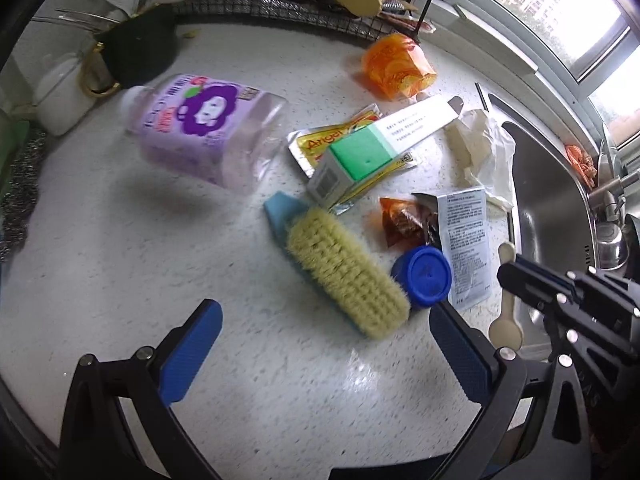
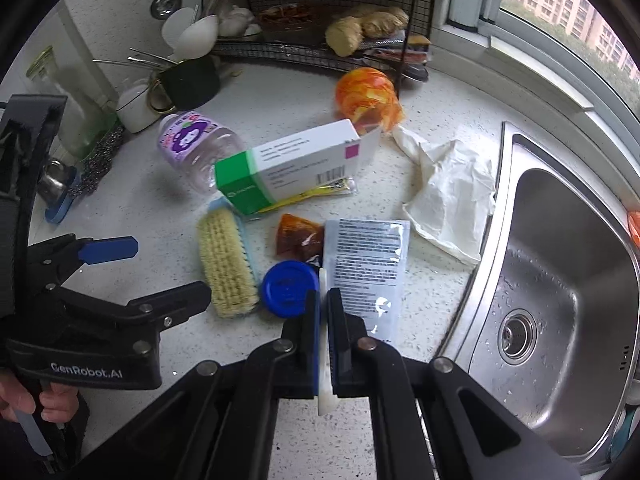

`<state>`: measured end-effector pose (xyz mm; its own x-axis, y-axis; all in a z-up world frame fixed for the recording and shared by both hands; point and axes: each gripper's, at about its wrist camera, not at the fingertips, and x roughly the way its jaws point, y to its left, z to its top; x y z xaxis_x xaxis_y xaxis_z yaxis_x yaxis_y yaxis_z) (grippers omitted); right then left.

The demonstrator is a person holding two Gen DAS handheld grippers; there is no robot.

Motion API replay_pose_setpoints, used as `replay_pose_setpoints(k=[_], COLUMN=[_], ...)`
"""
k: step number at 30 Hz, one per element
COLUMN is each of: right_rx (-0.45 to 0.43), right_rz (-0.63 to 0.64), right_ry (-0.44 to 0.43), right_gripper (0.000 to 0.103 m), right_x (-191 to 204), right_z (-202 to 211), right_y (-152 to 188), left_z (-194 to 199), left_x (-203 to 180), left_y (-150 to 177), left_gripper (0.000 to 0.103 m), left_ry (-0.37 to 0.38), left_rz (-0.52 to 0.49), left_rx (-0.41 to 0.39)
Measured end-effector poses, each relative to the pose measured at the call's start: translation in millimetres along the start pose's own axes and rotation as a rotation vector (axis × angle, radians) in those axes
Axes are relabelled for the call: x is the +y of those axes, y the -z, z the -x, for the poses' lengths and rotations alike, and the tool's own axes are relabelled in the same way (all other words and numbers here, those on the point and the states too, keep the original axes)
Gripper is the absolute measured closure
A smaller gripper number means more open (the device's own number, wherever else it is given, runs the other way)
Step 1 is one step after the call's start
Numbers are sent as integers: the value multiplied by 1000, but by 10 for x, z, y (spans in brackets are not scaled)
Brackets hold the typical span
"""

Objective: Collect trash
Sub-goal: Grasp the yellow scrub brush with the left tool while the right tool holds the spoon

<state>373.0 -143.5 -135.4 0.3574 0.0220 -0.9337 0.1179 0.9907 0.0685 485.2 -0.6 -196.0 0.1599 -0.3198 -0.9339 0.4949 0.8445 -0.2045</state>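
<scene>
On the counter (image 2: 160,208), the brush (image 2: 227,262) lies left of the lid (image 2: 289,288), box (image 2: 292,164) behind them.

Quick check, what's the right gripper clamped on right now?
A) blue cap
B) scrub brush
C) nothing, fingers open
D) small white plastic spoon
D. In the right wrist view the right gripper has its fingers closed on a small white plastic spoon; the blue cap and scrub brush lie untouched on the counter.
</scene>
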Motion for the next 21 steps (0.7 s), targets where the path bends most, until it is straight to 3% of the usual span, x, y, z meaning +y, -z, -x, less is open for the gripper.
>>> replay_pose_setpoints(k=[9,13,16,21], right_rx=[32,46,57,53], right_rz=[-26,-36,-48,-41], right_ry=[14,17,14,-1], right_gripper=[100,100,100,100], right_x=[-70,-112,-135,-116], right_z=[-159,-210,-239,-256], right_y=[-65,-50,-39,-39], left_z=[-351,-427,-393,-334], left_x=[-17,-23,-45,58], left_y=[-209,-223,-195,-121], left_gripper=[1,23,50,65], left_ry=[-46,-110,-140,-95], left_rz=[29,35,-2,29], left_rx=[43,42,39,29])
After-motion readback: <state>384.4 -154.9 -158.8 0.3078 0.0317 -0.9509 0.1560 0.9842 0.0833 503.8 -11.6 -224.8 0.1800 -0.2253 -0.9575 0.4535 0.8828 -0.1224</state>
